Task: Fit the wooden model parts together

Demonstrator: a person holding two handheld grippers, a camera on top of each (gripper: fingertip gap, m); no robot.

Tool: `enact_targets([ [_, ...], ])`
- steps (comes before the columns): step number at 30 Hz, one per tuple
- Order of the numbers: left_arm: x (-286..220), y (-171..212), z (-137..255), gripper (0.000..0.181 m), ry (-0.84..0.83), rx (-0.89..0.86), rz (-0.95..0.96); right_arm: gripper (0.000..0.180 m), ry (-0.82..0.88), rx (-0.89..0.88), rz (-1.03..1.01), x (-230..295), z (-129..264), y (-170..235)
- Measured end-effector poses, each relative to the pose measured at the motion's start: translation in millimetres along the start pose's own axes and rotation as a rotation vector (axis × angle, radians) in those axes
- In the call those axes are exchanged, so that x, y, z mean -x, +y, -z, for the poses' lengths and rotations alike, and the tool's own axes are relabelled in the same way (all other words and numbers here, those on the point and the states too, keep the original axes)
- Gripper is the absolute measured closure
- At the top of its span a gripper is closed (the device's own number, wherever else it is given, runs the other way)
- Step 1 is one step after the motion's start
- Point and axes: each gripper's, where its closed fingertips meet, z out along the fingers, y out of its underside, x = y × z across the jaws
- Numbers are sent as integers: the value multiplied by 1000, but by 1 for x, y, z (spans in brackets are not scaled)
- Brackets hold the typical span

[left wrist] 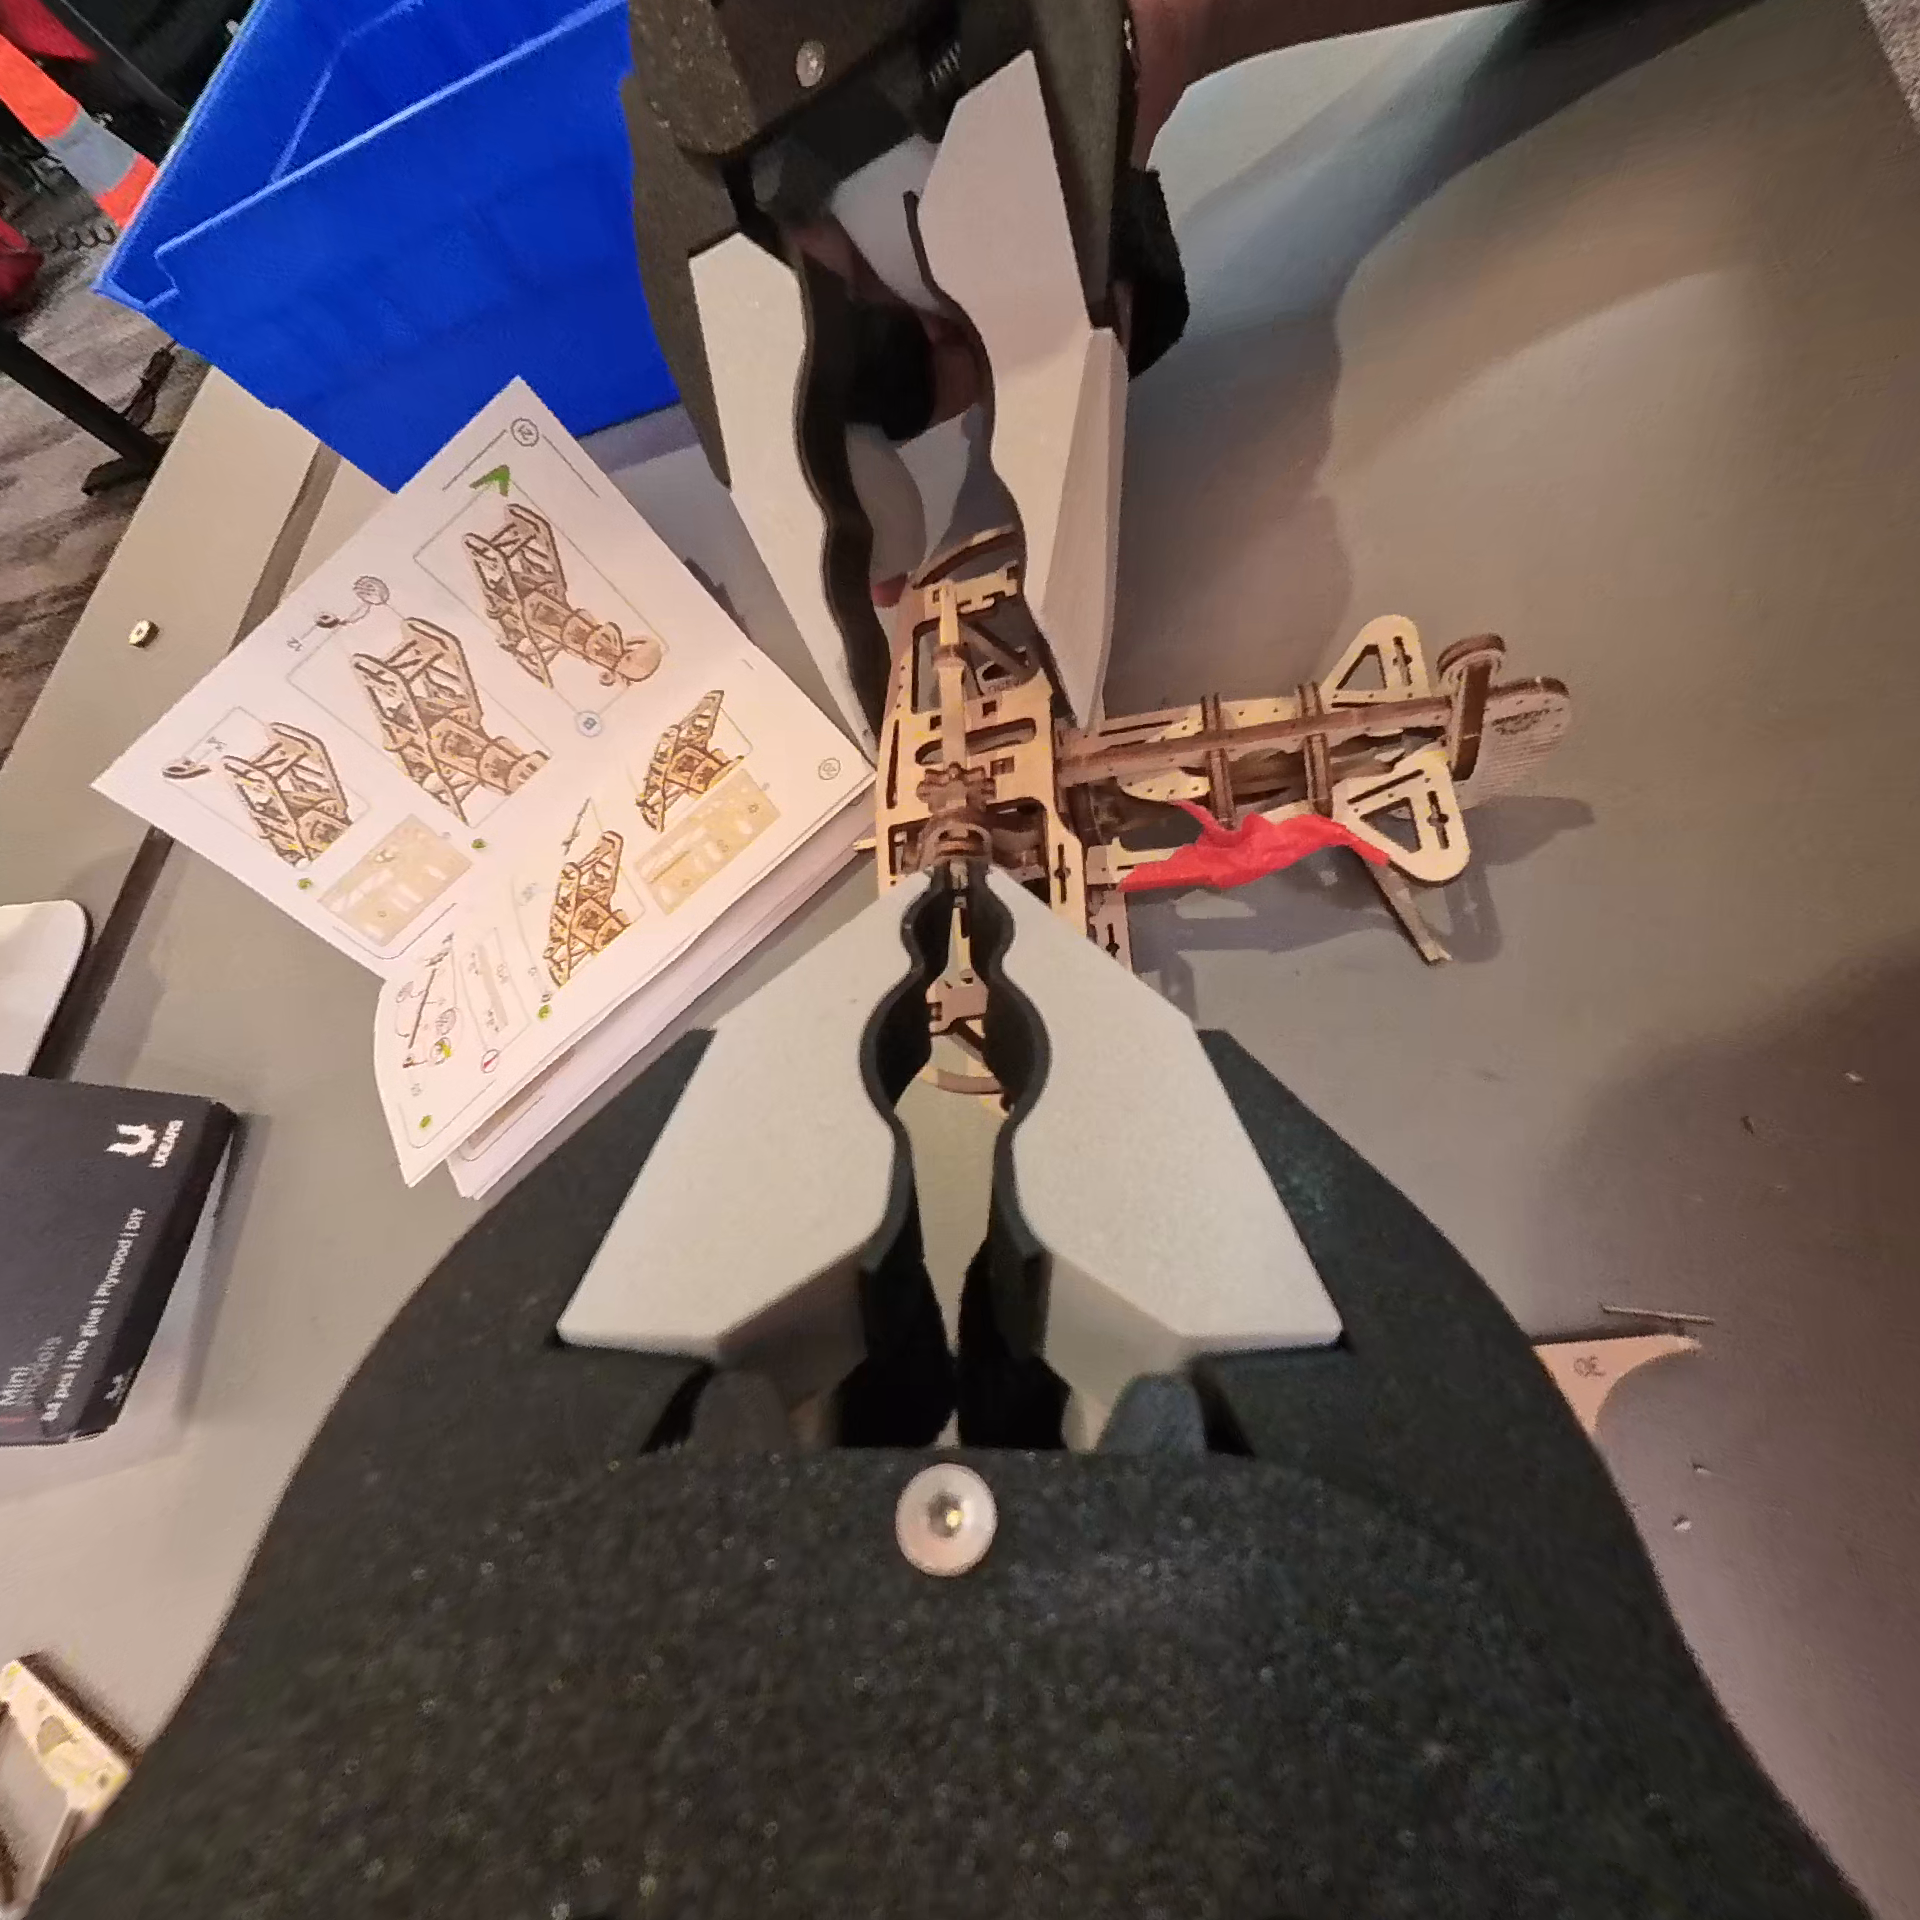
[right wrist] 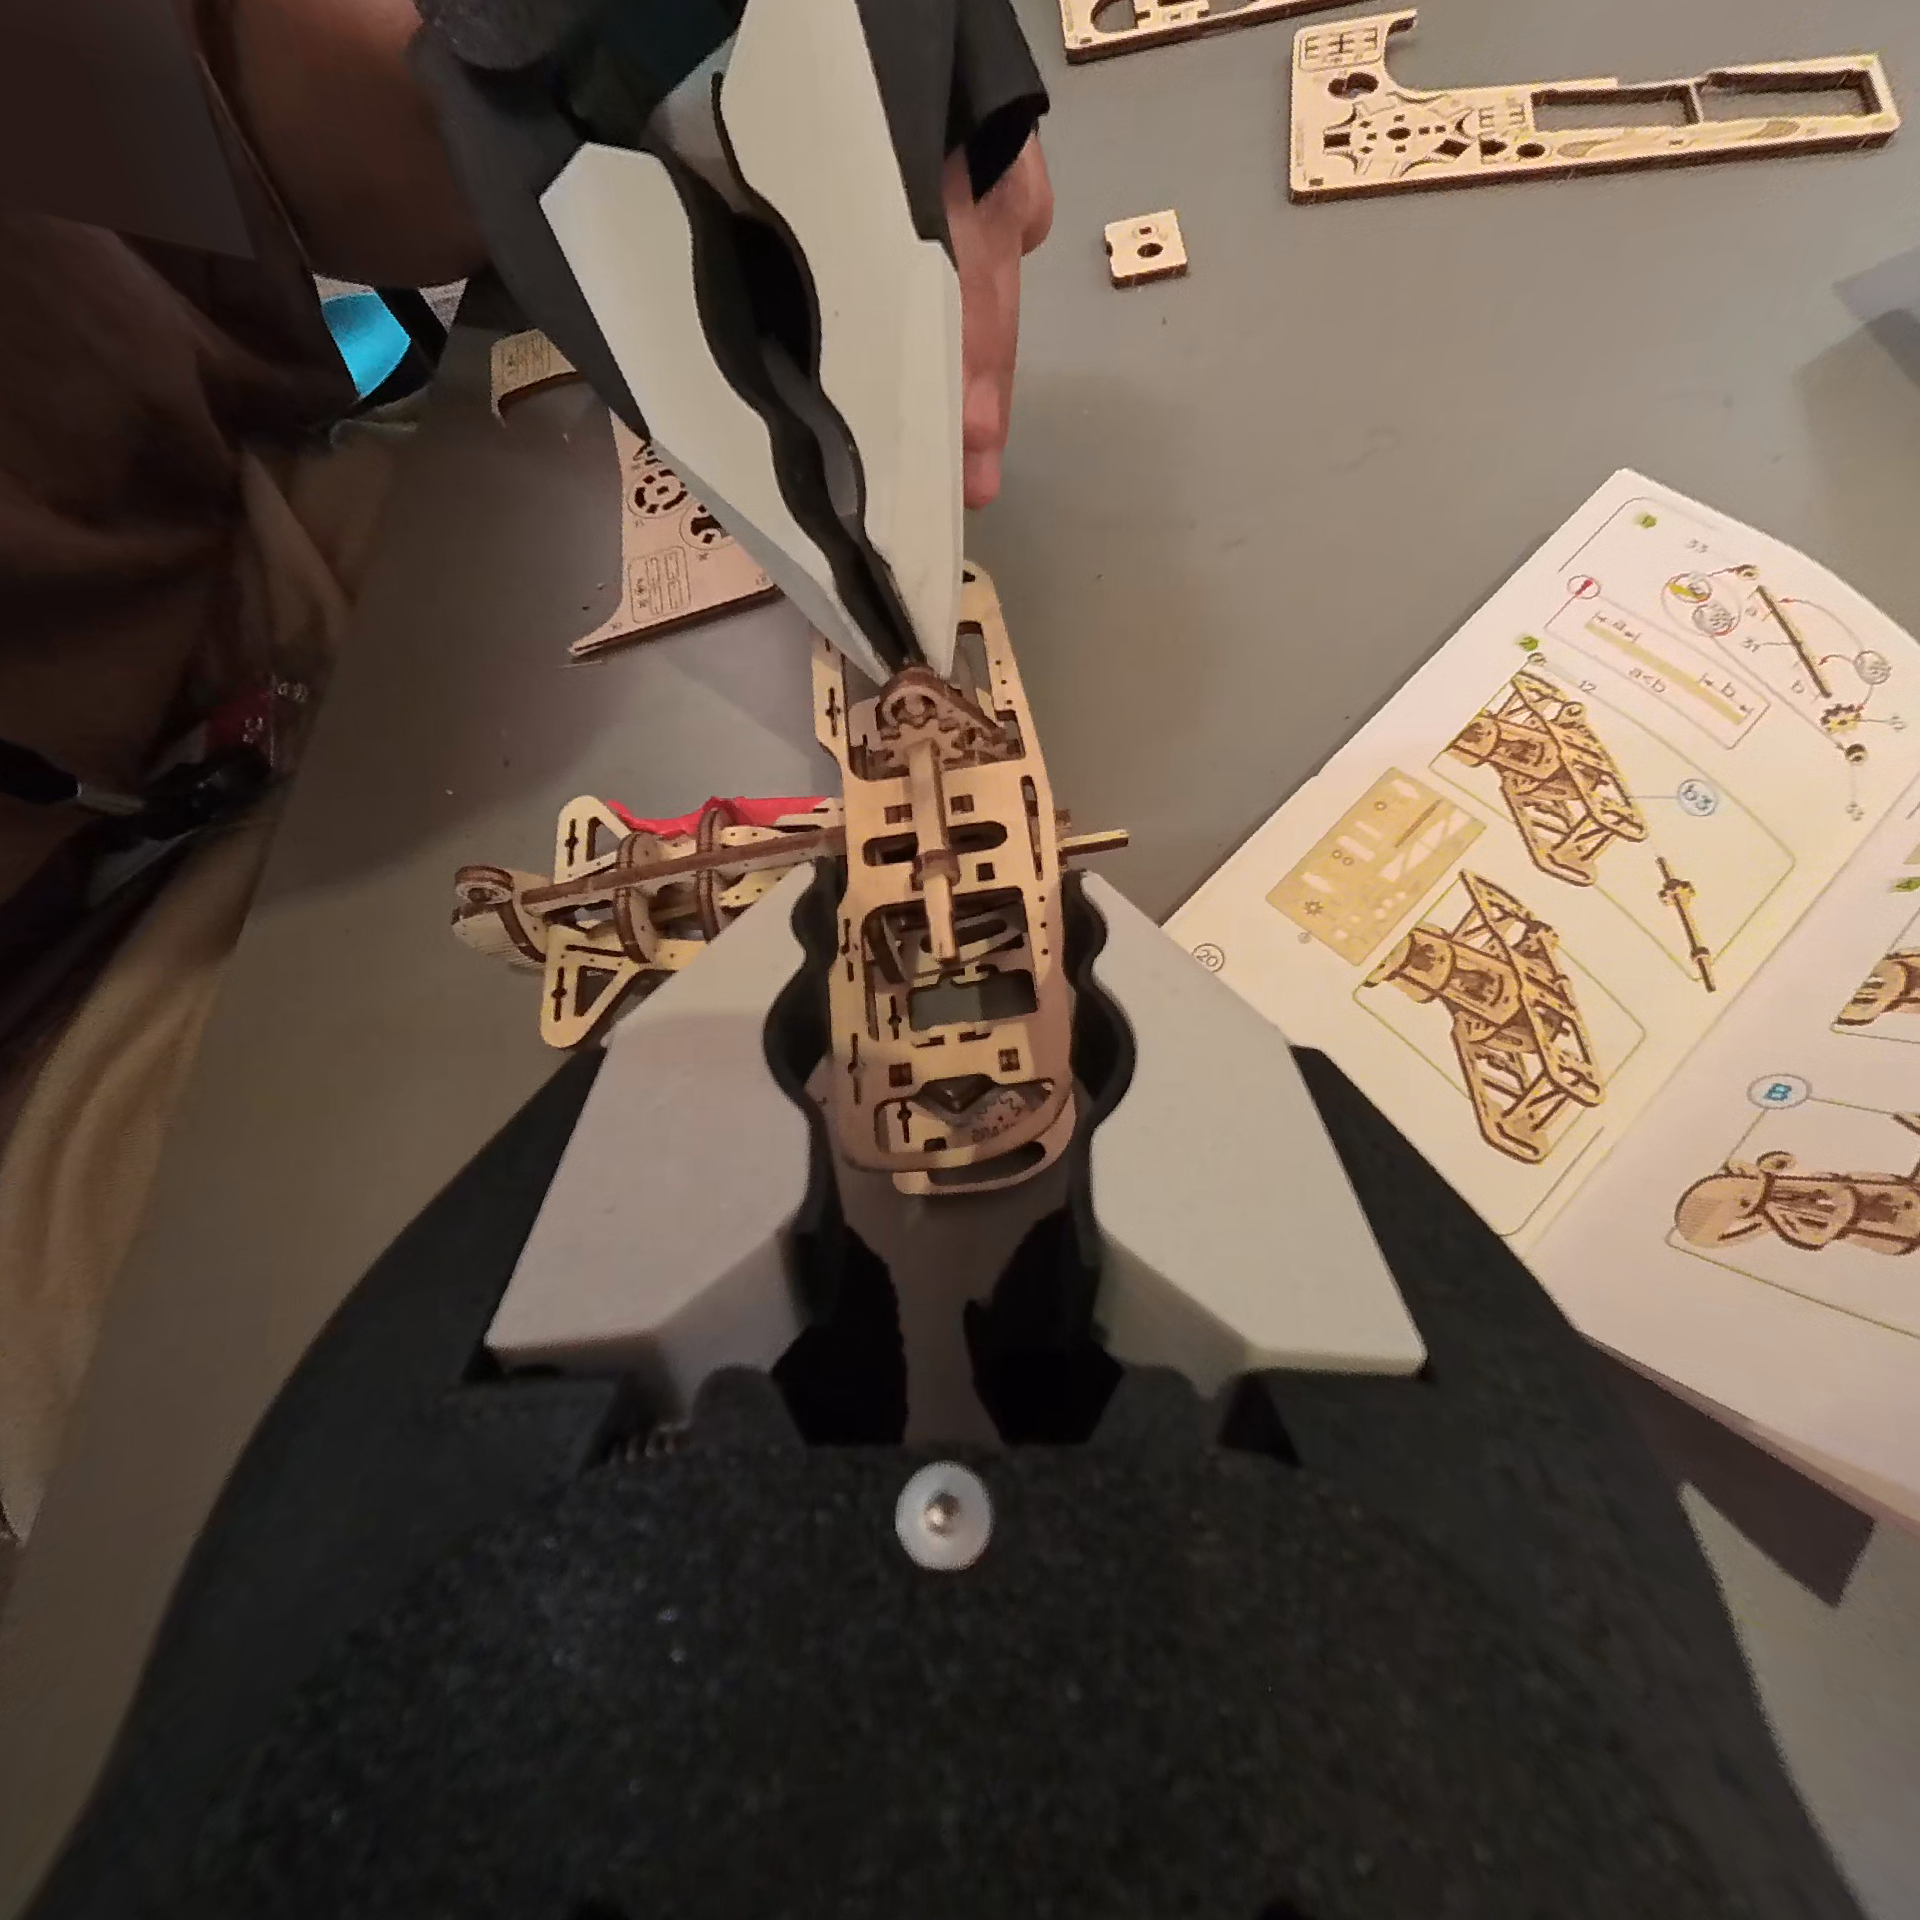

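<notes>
A wooden model plane lies on the grey table, with a red band on its fuselage. My right gripper is shut on the plane's wing plate, with a finger on each edge. It comes down from the top of the left wrist view. My left gripper is shut on a small wooden part at the wing's middle. In the right wrist view it reaches in from above, pinching that part at the end of a wooden shaft.
An open instruction booklet lies left of the model and shows at right in the right wrist view. A blue bin stands behind it and a black box at left. Punched wooden sheets, a small square offcut and a sheet piece lie around. The gap from one gripper's tips to the other's is roughly 4 centimetres. The red band sits 4 centimetres or so from the ends of my right fingers.
</notes>
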Motion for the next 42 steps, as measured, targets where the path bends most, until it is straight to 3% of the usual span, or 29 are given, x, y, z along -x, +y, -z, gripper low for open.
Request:
enact_targets([
  [31, 0, -1, 1, 181, 62, 109, -44, 139, 14, 11, -1, 0, 0, 0],
  [38, -1, -1, -1, 180, 45, 110, -65, 138, 29, -66, 11, -4, 12, -12],
  [40, -3, -3, -2, 180, 50, 102, -71, 154, 33, -121, 33, -2, 22, -22],
  [42, -3, -4, -3, 180, 51, 102, -73, 156, 31, -91, 78, 4, 19, -19],
])
